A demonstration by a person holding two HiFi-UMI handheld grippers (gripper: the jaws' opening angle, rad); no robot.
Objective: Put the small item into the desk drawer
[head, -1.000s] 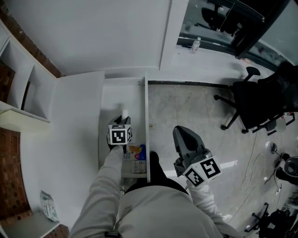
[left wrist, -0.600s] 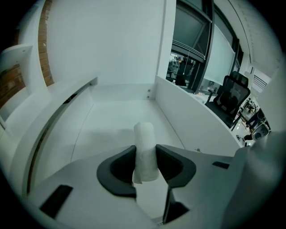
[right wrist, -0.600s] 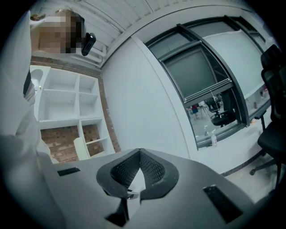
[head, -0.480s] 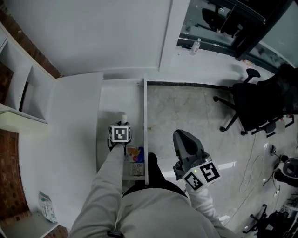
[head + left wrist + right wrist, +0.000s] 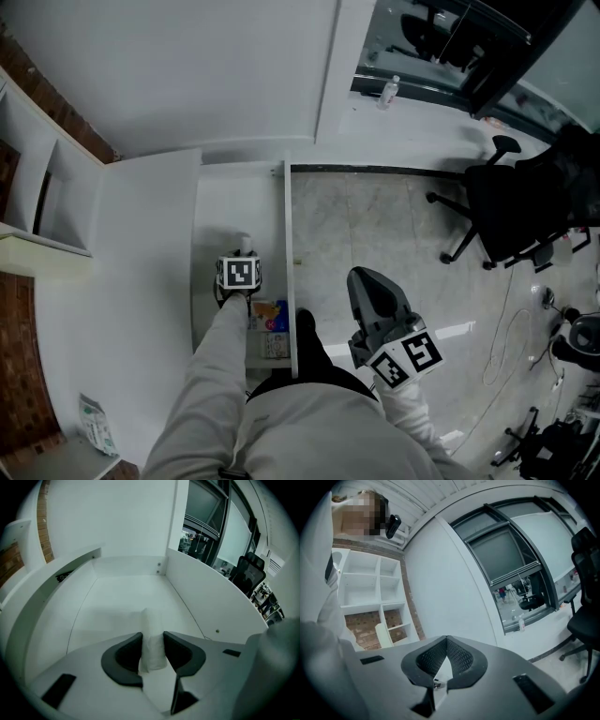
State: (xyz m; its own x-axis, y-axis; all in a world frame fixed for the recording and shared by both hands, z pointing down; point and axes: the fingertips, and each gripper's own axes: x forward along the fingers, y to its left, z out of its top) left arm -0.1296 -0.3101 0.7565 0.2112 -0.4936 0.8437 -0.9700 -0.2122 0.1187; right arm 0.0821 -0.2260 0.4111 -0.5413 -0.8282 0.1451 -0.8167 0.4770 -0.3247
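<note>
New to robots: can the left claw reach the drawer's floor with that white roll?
Probably yes: the left claw, gripping the white roll, is inside the open drawer, with nothing before it.

Two tools: left tool [image 5: 152, 638], right tool [image 5: 446, 641]; one white roll [image 5: 151, 623]; one drawer [image 5: 234, 192]; one office chair [image 5: 511, 211].

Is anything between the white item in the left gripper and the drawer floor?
Nothing visible does. The left gripper grips the white item inside the open drawer, bare floor ahead; colourful packets lie behind it.
</note>
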